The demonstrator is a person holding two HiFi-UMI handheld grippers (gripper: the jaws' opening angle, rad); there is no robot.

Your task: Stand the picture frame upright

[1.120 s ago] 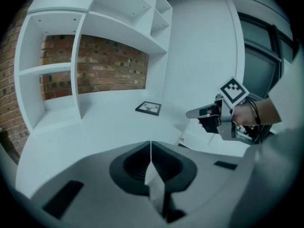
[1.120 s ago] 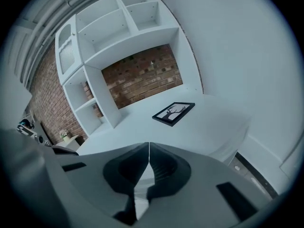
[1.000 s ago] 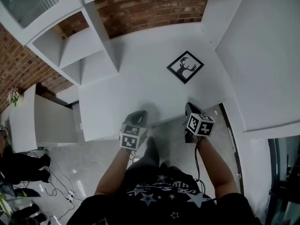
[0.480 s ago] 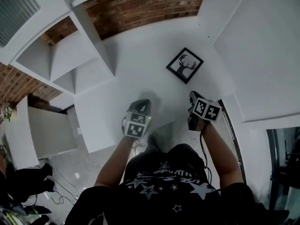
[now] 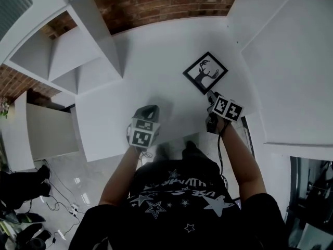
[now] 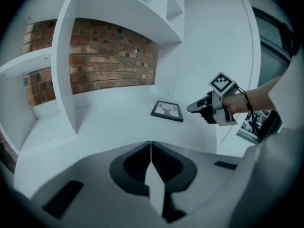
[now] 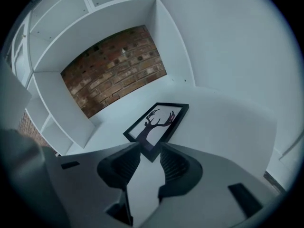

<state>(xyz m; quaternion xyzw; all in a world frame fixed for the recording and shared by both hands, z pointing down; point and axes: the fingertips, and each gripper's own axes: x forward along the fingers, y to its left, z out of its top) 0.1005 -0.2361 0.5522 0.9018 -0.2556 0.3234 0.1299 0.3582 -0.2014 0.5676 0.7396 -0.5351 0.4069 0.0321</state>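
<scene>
Hovering left gripper (image 6: 150, 146) over front edge of white shelf top (image 5: 151, 61), left of middle. Fingers pressed together, pinching nothing. Noting white upright divider (image 5: 101, 33) toward back left corner and brick wall (image 5: 166, 1) behind back edge. Tagging picture frame (image 5: 205, 72) flat on shelf top, toward right edge, well apart from left gripper: black border, deer silhouette, turned diamond-wise with one corner aimed at front edge. Not upright yet. Pointing right gripper (image 7: 150, 149) down at that near corner from front right. Fingers spread, just been opening. Bracketing frame's near corner between spread fingertips in right gripper view, no pad pressing on it. Touching frame or just short of it: can't tell.
</scene>
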